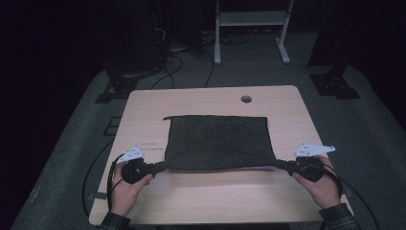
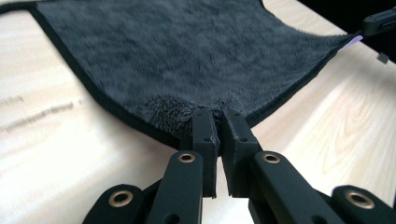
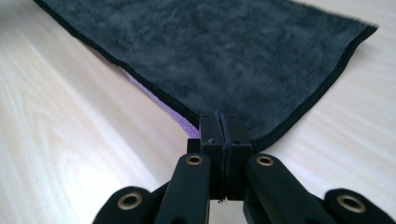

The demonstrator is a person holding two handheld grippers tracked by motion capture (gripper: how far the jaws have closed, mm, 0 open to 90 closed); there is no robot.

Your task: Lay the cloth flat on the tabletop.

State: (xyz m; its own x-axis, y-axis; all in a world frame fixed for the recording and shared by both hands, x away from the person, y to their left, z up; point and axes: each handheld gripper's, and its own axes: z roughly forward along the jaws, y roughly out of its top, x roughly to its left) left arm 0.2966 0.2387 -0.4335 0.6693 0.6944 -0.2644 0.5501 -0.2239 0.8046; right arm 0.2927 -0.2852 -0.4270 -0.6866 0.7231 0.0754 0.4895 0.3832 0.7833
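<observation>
From above, the dark cloth (image 1: 218,142) lies flat mid-table (image 1: 206,196), its 2 near corners pinched by the left gripper (image 1: 160,166) and right gripper (image 1: 282,164). The left gripper view shows jaws clamping bunched pile. The right gripper view shows jaws pressed on a hemmed corner, a purple underside (image 3: 175,114) peeking out. The cloth looks soft, light and limp; corners grip best.

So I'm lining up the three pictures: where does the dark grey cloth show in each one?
High view: the dark grey cloth lies flat at the table's middle, its near corners pinched by both grippers.
Left gripper view: it spreads across the top, one corner between the jaws.
Right gripper view: it covers the upper middle, one corner between the jaws.
Shared landmark: the cloth's black hem.
</observation>
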